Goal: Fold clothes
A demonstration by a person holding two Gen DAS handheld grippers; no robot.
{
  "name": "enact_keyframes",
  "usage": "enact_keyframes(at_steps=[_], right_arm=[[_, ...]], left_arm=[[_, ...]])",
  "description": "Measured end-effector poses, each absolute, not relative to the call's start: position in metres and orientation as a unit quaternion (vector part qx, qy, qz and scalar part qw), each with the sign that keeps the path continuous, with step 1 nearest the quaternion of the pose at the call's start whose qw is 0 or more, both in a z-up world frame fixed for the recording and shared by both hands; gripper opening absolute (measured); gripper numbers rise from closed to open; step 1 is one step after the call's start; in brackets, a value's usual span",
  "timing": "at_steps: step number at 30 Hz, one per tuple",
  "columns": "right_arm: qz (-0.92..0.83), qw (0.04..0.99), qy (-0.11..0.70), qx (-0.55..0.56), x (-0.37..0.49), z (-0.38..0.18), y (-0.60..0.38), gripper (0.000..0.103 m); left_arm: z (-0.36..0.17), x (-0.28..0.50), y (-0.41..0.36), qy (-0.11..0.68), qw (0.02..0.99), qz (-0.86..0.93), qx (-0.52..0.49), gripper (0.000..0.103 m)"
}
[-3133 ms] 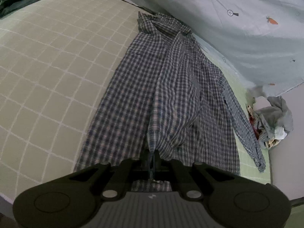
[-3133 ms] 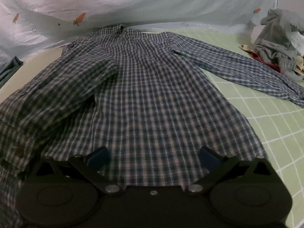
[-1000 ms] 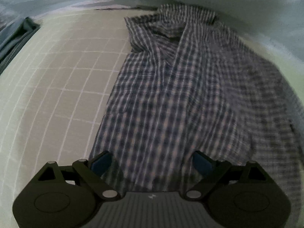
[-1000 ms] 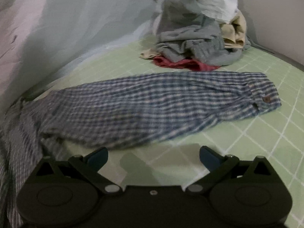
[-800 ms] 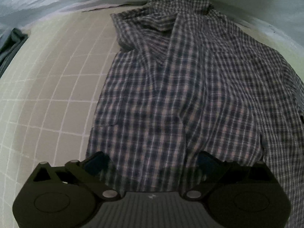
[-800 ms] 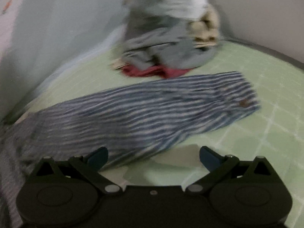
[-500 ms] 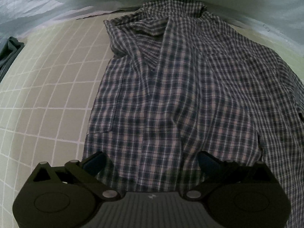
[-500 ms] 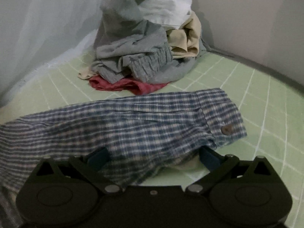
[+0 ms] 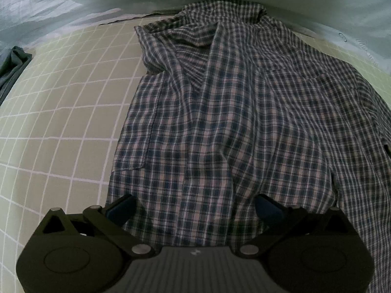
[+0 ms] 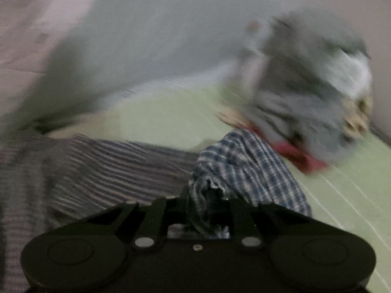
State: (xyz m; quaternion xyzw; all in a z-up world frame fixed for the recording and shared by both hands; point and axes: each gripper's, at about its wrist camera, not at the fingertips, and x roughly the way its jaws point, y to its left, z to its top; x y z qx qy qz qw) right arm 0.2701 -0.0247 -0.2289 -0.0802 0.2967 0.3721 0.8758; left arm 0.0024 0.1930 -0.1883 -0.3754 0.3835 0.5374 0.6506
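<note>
Green grid-pattern bed sheet [image 9: 56, 127] carries a plaid shirt [image 9: 232, 122], spread near its far edge, collar toward a carrot-print cover [image 9: 73, 2]. Left gripper [image 9: 195, 207] hovers w/ jaws wide apart over the hem, holding nothing. Right gripper [image 10: 207, 202] is clenched on the shirt's right sleeve cuff [image 10: 246, 168], beside a blurred laundry pile [image 10: 312, 92]. Left side looks folded in; right sleeve & lengthwise folds likely remain.

Shirt [image 9: 220, 122] fills centre and right of left view, on sheet [image 9: 61, 97]; collar at top. In right view, clothes pile [image 10: 312, 92] upper right, behind sleeve [image 10: 244, 166] at centre.
</note>
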Motion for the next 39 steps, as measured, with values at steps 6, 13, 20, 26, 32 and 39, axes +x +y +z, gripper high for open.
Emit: enact_keyframes(at_steps=[6,13,20,26,32,39], right_arm=[[0.532,0.806,0.248,-0.078,0.211,-0.196,0.034,0.012],[0.574,0.727,0.343,-0.157,0.156,-0.242,0.085,0.077],[0.556,0.743,0.362,-0.089,0.169,-0.231,0.034,0.102],[0.456,0.813,0.358,-0.059,0.193,-0.229,-0.019,0.103],[0.376,0.843,0.378,-0.075,0.213,-0.249,-0.048,0.103],[0.361,0.844,0.388,-0.083,0.215,-0.256,-0.043,0.103]], left_arm=[[-0.189,0.001,0.193,0.381,0.653,0.538,-0.374,0.103],[-0.189,-0.001,0.195,0.386,0.652,0.534,-0.376,0.103],[-0.189,0.002,0.198,0.395,0.646,0.530,-0.382,0.103],[-0.171,0.008,0.191,0.396,0.662,0.526,-0.359,0.103],[-0.140,0.030,0.180,0.387,0.716,0.508,-0.283,0.103],[-0.138,0.090,0.187,0.404,0.776,0.424,-0.235,0.103]])
